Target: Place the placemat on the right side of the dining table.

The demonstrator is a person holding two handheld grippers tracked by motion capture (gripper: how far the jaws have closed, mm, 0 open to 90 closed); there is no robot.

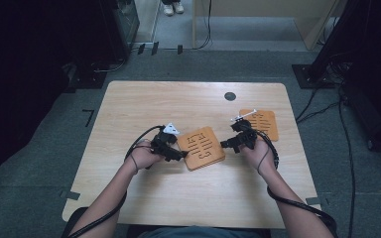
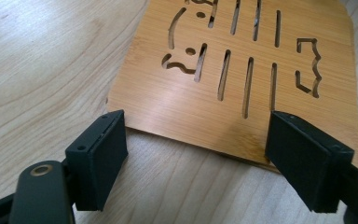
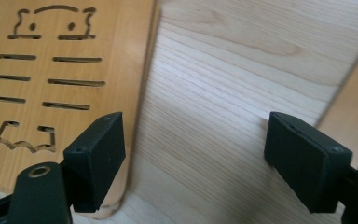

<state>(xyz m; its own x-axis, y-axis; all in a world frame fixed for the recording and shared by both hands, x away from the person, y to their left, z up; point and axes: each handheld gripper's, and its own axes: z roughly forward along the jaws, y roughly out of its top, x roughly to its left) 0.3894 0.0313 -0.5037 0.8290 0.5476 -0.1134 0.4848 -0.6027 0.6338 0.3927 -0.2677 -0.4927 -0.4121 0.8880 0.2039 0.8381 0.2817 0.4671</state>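
Neither board is lifted yet; the left gripper and right gripper, both spread, flank the near board on the surface, nothing pinched.

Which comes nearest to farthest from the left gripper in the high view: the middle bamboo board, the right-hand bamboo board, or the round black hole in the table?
1. Middle bamboo board, right at the left gripper tips.
2. Round black hole, toward the table's far edge.
3. Right-hand bamboo board, beyond the right gripper; only narrowly farther than the hole.

A light wood table stands mid-frame on grey carpet, with dark stands upper left and right.
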